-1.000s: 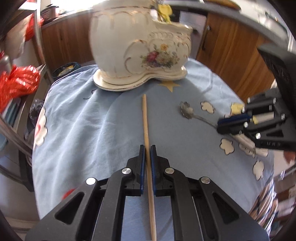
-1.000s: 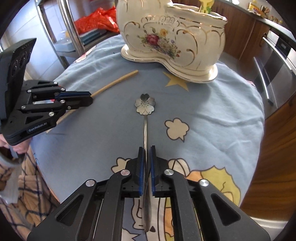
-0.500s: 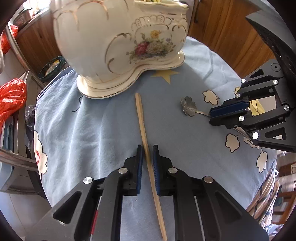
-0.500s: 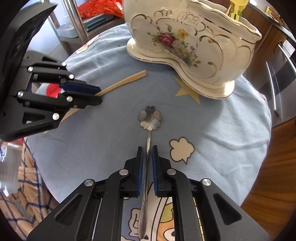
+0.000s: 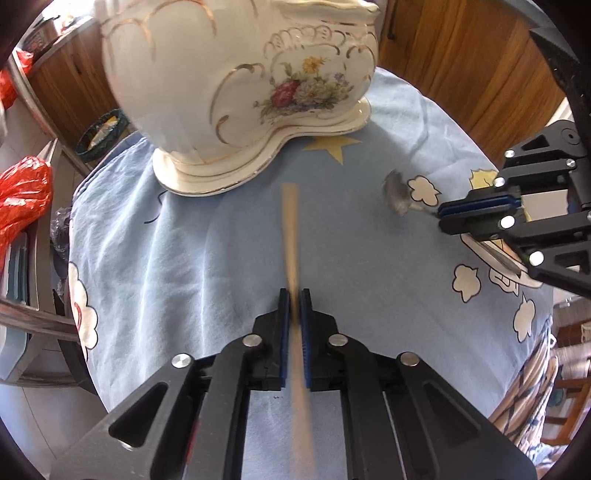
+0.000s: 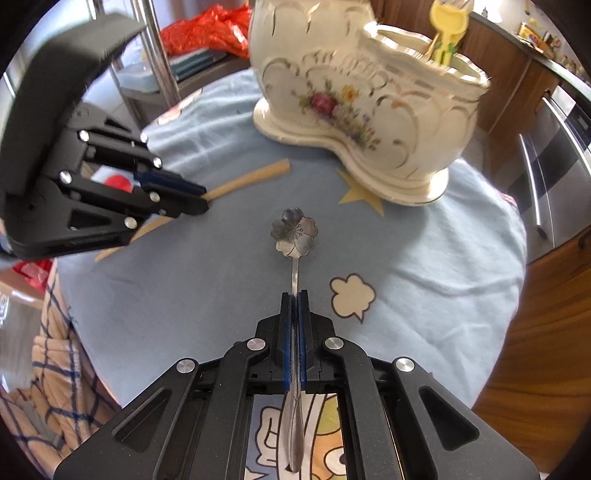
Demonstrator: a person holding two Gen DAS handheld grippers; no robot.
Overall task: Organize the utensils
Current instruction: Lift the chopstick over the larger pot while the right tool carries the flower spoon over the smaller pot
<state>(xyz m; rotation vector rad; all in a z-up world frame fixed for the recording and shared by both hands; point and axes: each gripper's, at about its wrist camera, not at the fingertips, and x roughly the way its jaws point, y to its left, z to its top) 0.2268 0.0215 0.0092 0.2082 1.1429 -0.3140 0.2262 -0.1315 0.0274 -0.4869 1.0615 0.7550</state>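
The left gripper (image 5: 294,295) is clenched on a thin, pale wooden stick (image 5: 291,229), its jaws having just closed onto it. The right gripper (image 6: 294,297) is clamped on the handle of a silver spoon with a flower-shaped bowl (image 6: 294,232). Both utensils sit low over the worktop's light-blue cartoon-print cloth (image 6: 424,266), near the cream, gold-trimmed, flower-painted ceramic holder (image 6: 369,122), which already holds a yellow plastic utensil (image 6: 448,26). To do this step well, I would lift each piece clear of the cloth, keep the two grippers apart, tip the tips downward, and lower them inside the rim before letting go.
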